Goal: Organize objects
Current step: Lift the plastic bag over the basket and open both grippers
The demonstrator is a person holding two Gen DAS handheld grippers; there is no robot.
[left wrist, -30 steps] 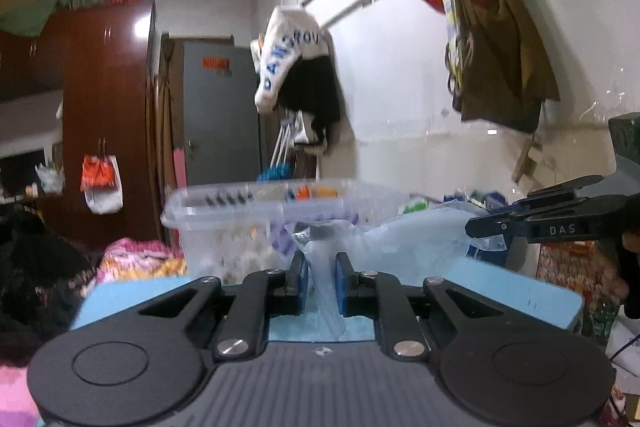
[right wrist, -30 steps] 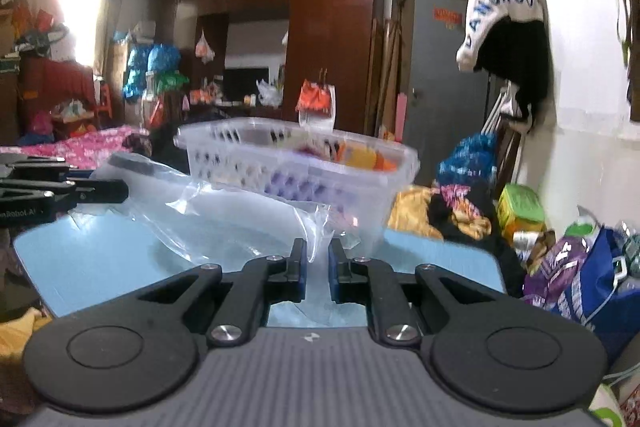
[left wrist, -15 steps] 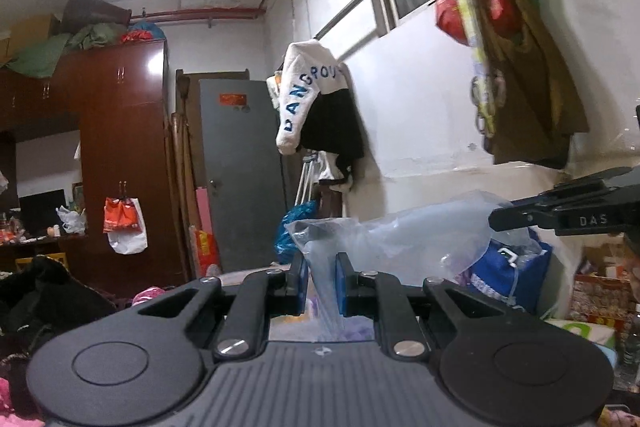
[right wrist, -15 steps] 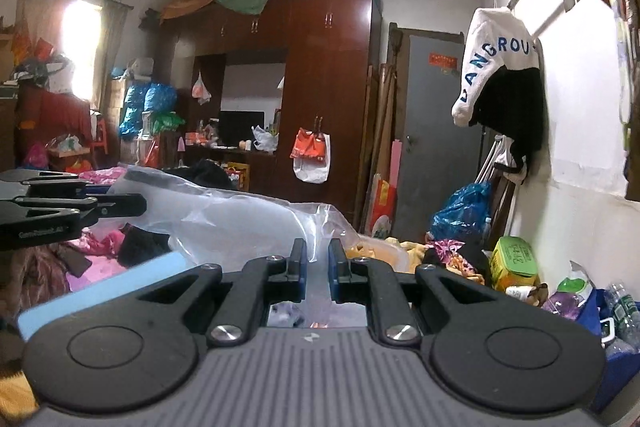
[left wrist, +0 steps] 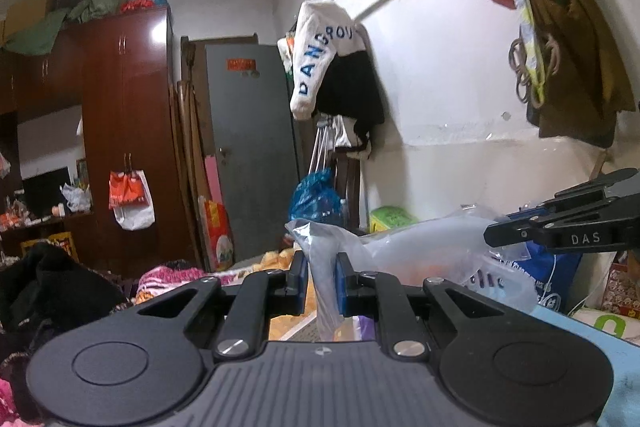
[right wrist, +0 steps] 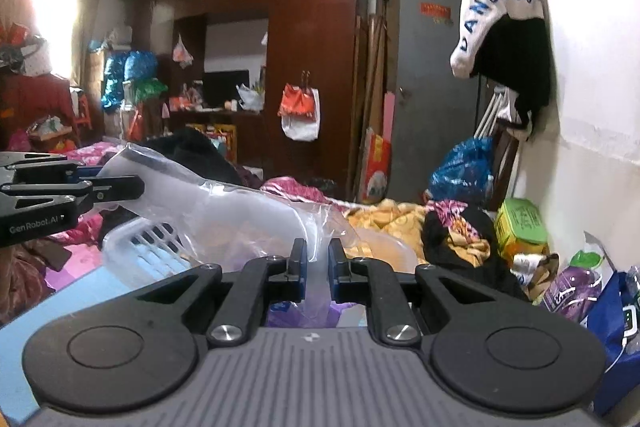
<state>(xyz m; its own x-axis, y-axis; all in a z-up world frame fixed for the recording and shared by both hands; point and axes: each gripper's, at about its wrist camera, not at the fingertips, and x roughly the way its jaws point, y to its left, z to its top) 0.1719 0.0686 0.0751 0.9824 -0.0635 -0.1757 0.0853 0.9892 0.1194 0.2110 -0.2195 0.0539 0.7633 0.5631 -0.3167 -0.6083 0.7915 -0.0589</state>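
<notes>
My left claw (left wrist: 321,277) and my right claw (right wrist: 317,269) each pinch one end of the clear plastic bag (left wrist: 404,255), which spans between them with its long axis running claw to claw. Beneath it sits the white basket (right wrist: 144,247), apparently on the blue desk (right wrist: 60,307), nearer my left claw.

A light blue table (right wrist: 48,307) sits low in both views. A white slotted plastic basket (right wrist: 140,247) rests on it. Behind lies a bed (right wrist: 384,211) heaped with colourful clothes (right wrist: 456,227).
</notes>
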